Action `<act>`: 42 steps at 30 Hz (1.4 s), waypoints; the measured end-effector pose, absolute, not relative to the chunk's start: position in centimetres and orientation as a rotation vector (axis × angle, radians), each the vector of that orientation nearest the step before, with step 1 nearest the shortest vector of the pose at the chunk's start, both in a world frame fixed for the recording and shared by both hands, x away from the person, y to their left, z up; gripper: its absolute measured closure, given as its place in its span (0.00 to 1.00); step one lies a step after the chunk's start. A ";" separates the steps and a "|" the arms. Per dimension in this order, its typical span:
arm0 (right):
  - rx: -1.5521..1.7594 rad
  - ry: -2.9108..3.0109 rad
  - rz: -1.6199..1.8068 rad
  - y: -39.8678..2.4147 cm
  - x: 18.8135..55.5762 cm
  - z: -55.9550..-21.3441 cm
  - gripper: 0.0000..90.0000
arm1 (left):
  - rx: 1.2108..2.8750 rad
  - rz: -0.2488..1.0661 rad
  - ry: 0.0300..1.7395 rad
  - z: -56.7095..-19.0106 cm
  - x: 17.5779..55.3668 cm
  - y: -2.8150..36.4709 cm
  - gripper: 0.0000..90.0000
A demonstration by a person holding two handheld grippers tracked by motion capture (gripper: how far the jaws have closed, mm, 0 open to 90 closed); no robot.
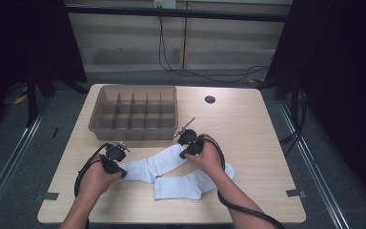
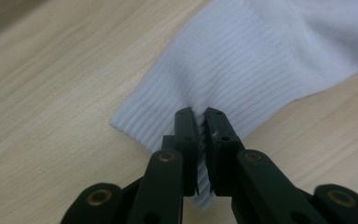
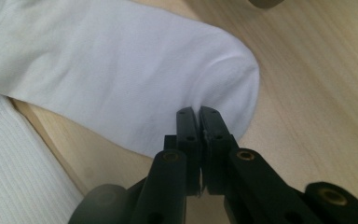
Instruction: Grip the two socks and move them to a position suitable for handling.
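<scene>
Nearest me, a second white sock [image 1: 183, 187] lies flat along the wooden table [image 1: 262, 143], partly under my right hand. Just beyond it stretches the white sock [image 1: 155, 163] I am working on, running diagonally between both grippers. My left gripper [image 2: 201, 122] is clamped on its ribbed cuff [image 2: 223, 70], the fabric bunched between the jaws. My right gripper [image 3: 198, 122] is pinched tight on the edge of its smooth toe [image 3: 214, 79]. Farther back, a grey divided organiser tray [image 1: 133, 128] sits near the table's far left edge, with a small round dark hole [image 1: 210, 99] to its right.
</scene>
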State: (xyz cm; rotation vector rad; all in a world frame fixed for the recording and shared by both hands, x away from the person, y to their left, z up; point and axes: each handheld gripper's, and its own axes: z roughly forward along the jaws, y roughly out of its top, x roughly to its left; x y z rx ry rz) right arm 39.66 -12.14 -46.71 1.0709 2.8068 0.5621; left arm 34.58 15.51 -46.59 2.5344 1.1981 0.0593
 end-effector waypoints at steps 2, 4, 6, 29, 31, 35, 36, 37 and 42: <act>1.077 2.802 0.575 -12.4 39.7 -46.5 0.98 | 2.514 0.061 1.194 -46.1 34.6 15.5 0.94; 1.096 2.797 0.594 -12.7 39.7 -46.1 0.98 | 2.494 0.062 1.188 -45.6 34.7 15.5 0.94; 1.106 2.783 0.613 -13.1 39.8 -45.7 0.98 | 2.474 0.064 1.189 -45.2 34.8 15.6 0.94; 1.113 2.718 0.698 -16.6 39.1 -41.3 0.98 | 2.373 0.094 1.121 -41.0 34.5 14.2 0.94; 1.121 2.714 0.697 -17.0 38.9 -41.1 0.98 | 2.382 0.089 1.117 -40.9 34.5 13.7 0.94; 1.128 2.705 0.692 -18.1 38.4 -40.8 0.98 | 2.396 0.090 1.094 -40.6 34.4 12.8 0.94; 1.122 2.705 0.692 -18.3 38.3 -40.7 0.98 | 2.393 0.084 1.096 -40.6 34.4 12.5 0.94; 1.126 2.703 0.692 -18.7 38.2 -40.6 0.98 | 2.394 0.084 1.091 -40.6 34.3 12.4 0.94; 1.133 2.694 0.693 -20.2 37.4 -40.4 0.98 | 2.409 0.063 1.060 -40.5 34.2 11.4 0.94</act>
